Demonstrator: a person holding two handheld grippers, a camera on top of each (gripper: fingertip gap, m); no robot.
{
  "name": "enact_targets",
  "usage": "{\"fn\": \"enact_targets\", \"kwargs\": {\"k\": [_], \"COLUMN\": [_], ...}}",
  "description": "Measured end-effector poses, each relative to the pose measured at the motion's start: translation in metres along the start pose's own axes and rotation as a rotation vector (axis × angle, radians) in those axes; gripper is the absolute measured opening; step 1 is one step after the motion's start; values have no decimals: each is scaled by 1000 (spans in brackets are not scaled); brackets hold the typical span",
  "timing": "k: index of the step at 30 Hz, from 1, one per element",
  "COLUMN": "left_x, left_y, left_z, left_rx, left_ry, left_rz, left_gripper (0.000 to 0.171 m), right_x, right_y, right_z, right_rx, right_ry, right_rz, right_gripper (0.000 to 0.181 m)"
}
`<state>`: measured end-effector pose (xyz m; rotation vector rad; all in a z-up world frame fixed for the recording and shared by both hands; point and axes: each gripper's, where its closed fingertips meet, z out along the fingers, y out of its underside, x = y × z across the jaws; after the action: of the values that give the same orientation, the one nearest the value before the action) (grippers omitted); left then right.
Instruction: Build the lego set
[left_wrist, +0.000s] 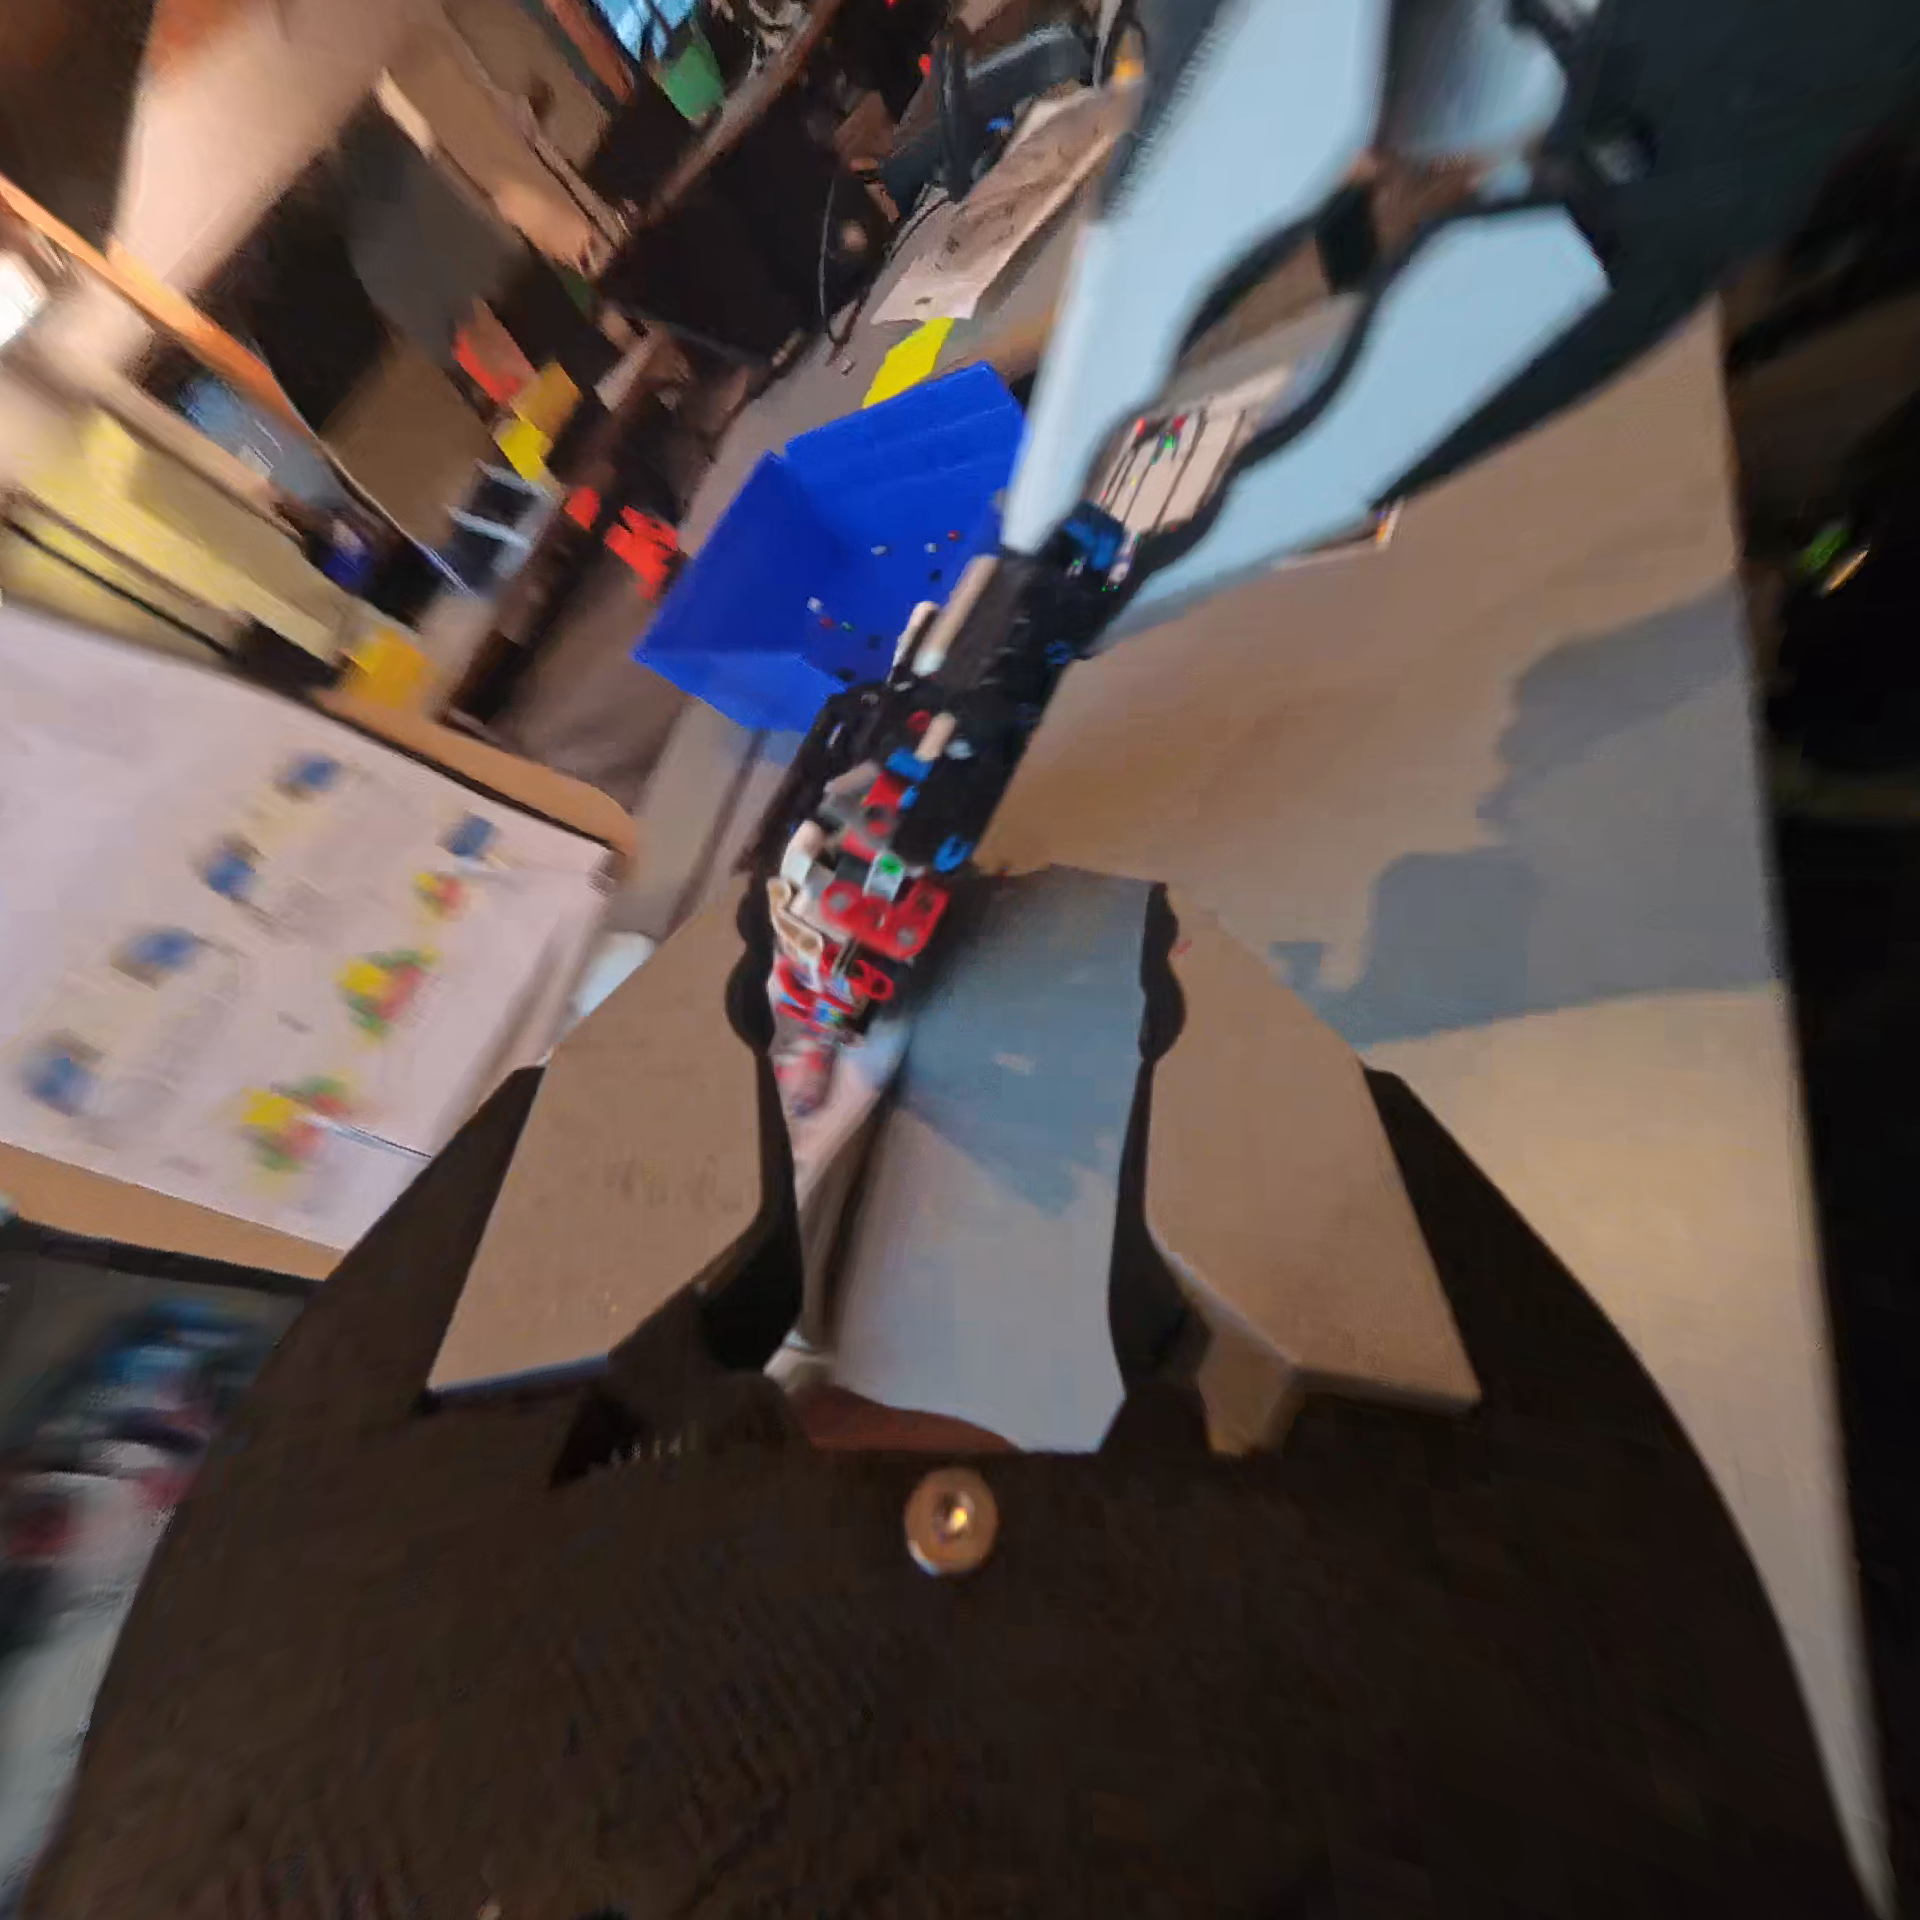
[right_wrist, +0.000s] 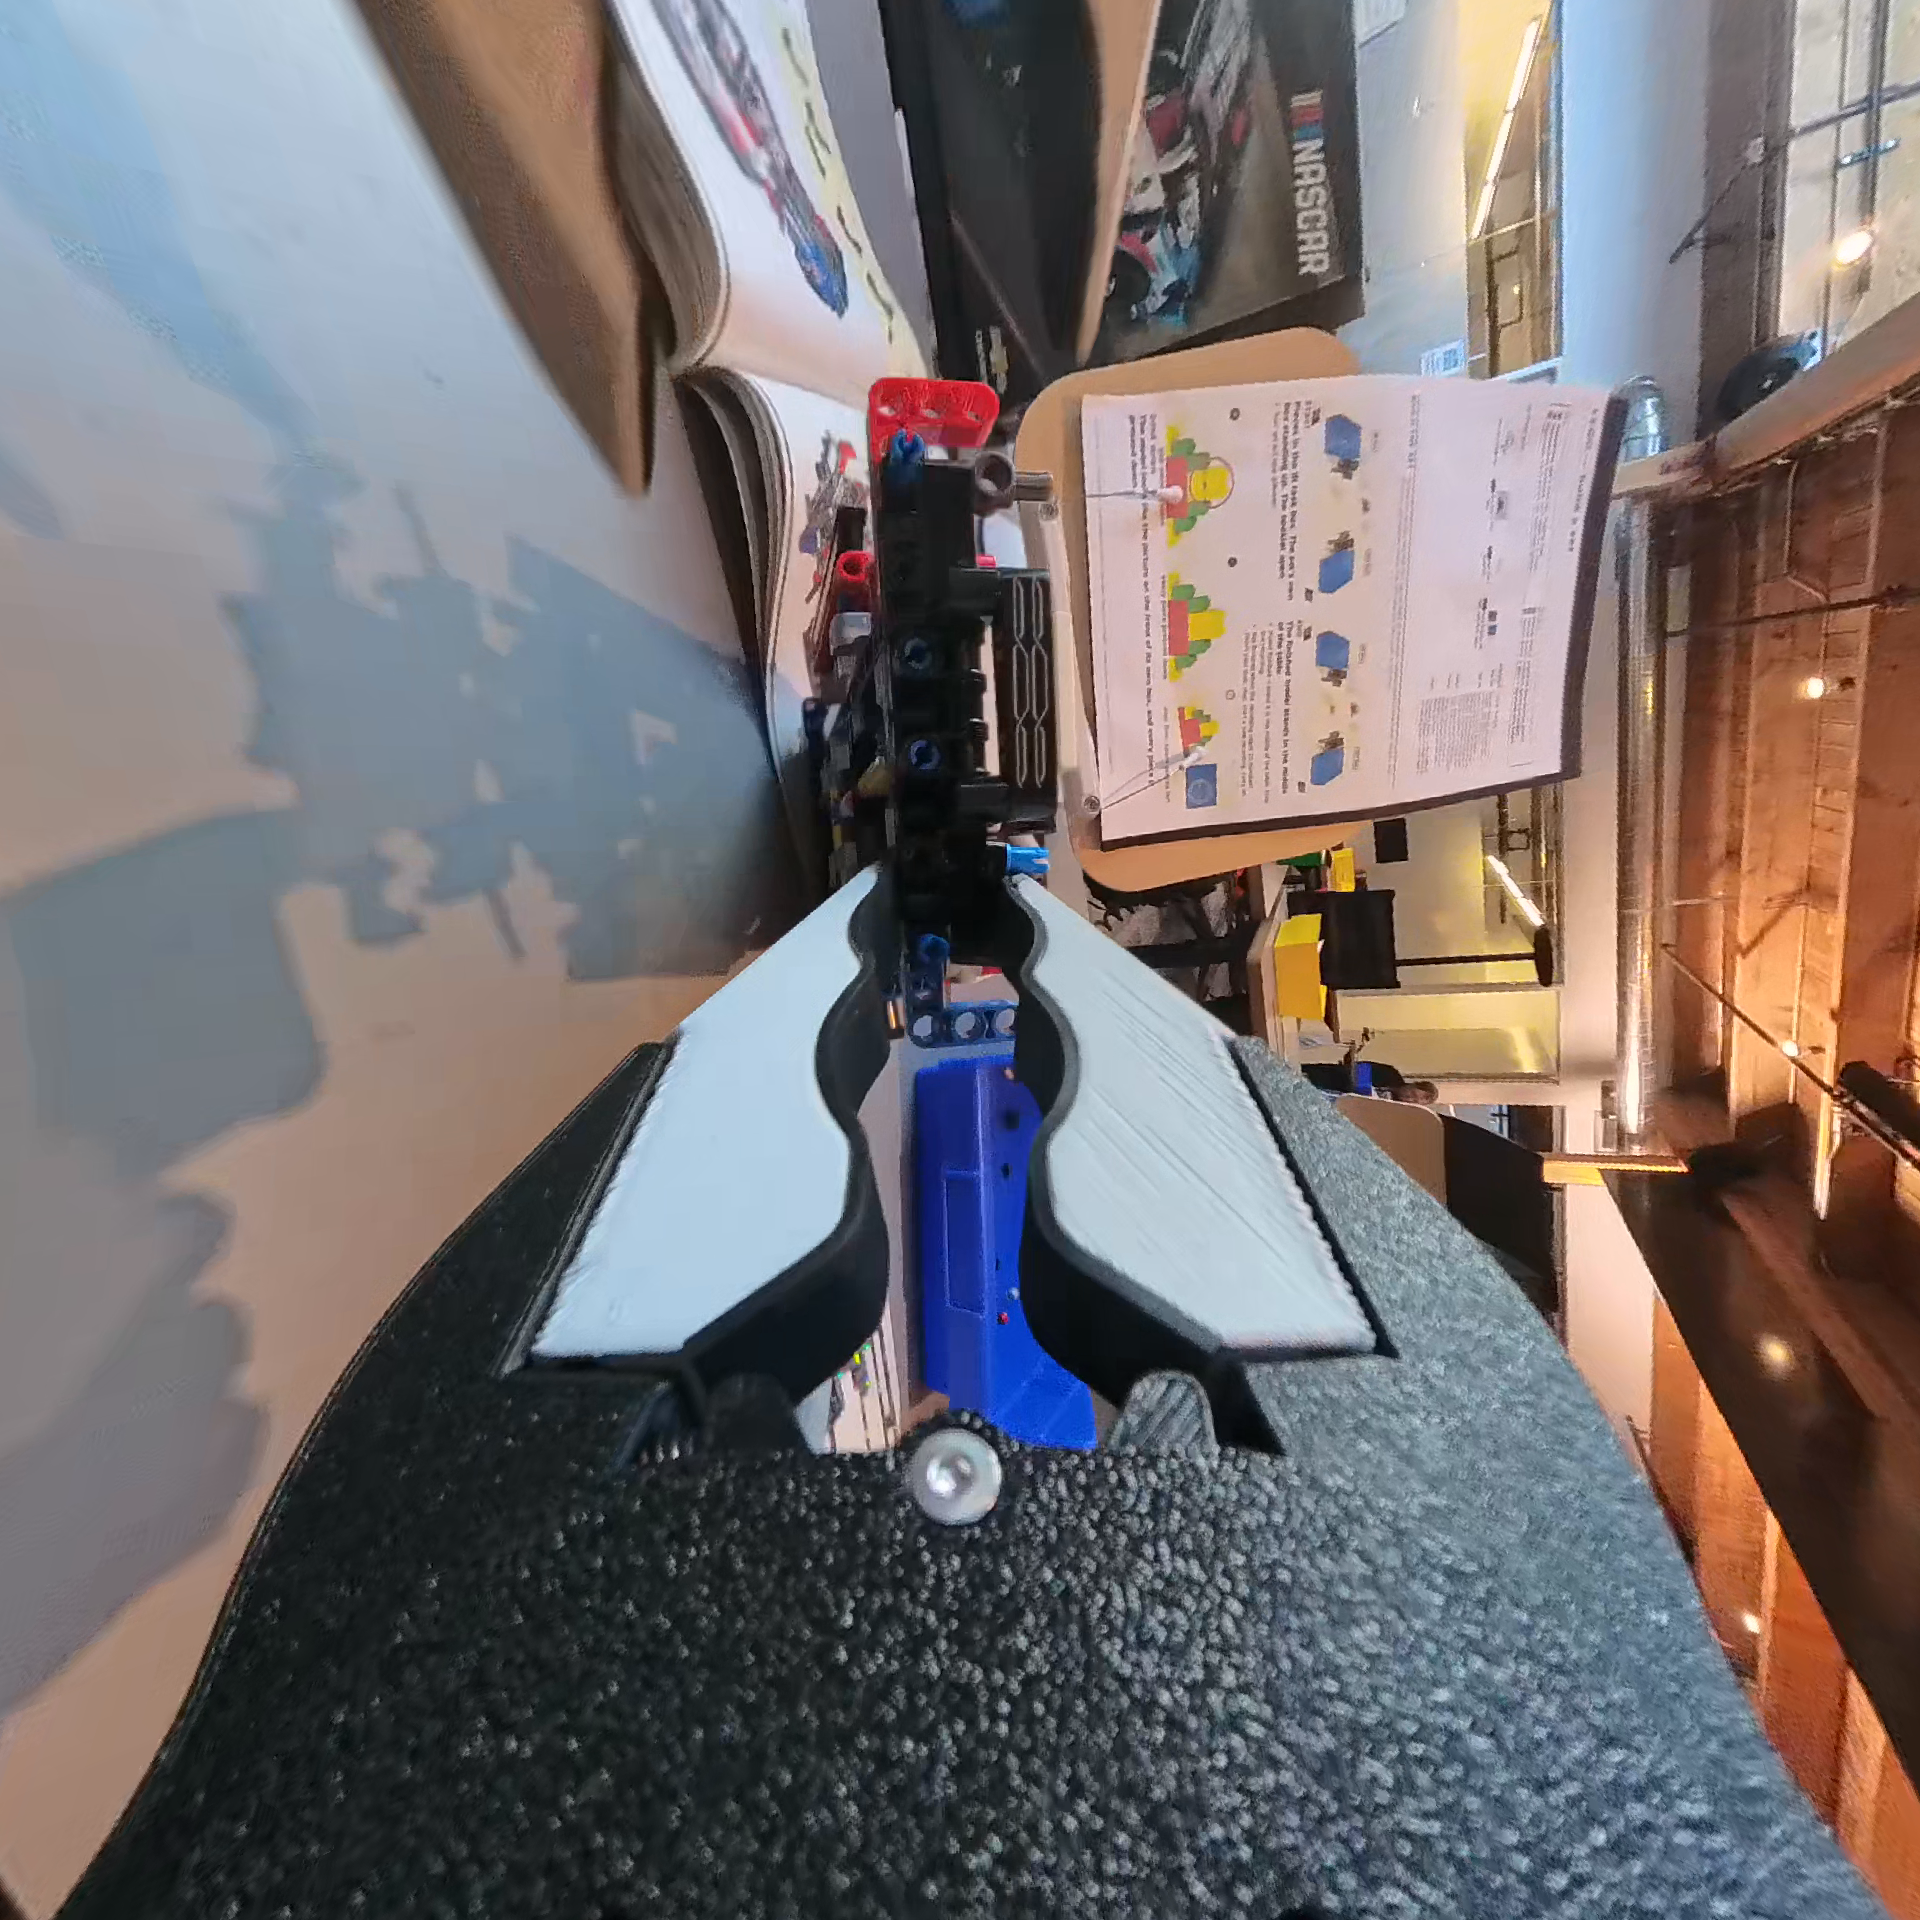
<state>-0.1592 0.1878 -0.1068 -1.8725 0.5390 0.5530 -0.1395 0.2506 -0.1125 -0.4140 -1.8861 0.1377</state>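
A long lego assembly of black beams with red, blue and white parts is held in the air over the table. My right gripper is shut on its near end, and the assembly runs away from it to a red end piece. In the left wrist view the right gripper shows at the upper right, clamped on the far end. My left gripper is open. The assembly's red and white end lies between its fingers, against the left finger and apart from the right one.
A blue parts bin stands on the table behind the assembly, also seen between the right fingers. An open instruction booklet, the set's box and a printed sheet on a board lie beyond. The left gripper's tips are roughly 7 centimeters from the right gripper's.
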Motion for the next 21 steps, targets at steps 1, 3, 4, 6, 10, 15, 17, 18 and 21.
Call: {"fn": "enact_targets", "kwargs": {"k": [1, 3, 4, 6, 10, 15, 17, 18, 21], "left_x": [5, 8, 5, -3, -5, 1, 0, -1, 0], "left_y": [-4, -10, -9, -7, -3, 6, 13, 15, 19], "left_z": [4, 13, 16, 20, 16, 2, -5, -7, -13], "left_rx": [-4, -4, -15, -37, -20, 20, 26, 29, 44], "left_ry": [-38, -109, -143, -206, -188, -130, -110, -105, -99], "left_rz": [117, 282, 330, 368, 299, 221, 172, 160, 152], "left_gripper": [67, 55, 47, 29, 23, 23, 23, 23, 23], "right_x": [1, 0, -1, -3, -4, -18, -22, -20, -16], "right_y": [-4, -11, -14, -19, -26, -44, -48, -50, -55], "right_z": [-2, -5, -7, -10, -11, -24, -30, -33, -37], "right_rx": [6, 18, 23, 35, 73, 221, 252, 268, 292], "right_ry": [0, -1, -4, -7, 30, 36, 20, 19, 8], "right_rz": [10, 23, 27, 39, 70, 171, 240, 281, 349], "right_gripper": [17, 17, 17, 17, 21, 24, 24, 24, 26]}}
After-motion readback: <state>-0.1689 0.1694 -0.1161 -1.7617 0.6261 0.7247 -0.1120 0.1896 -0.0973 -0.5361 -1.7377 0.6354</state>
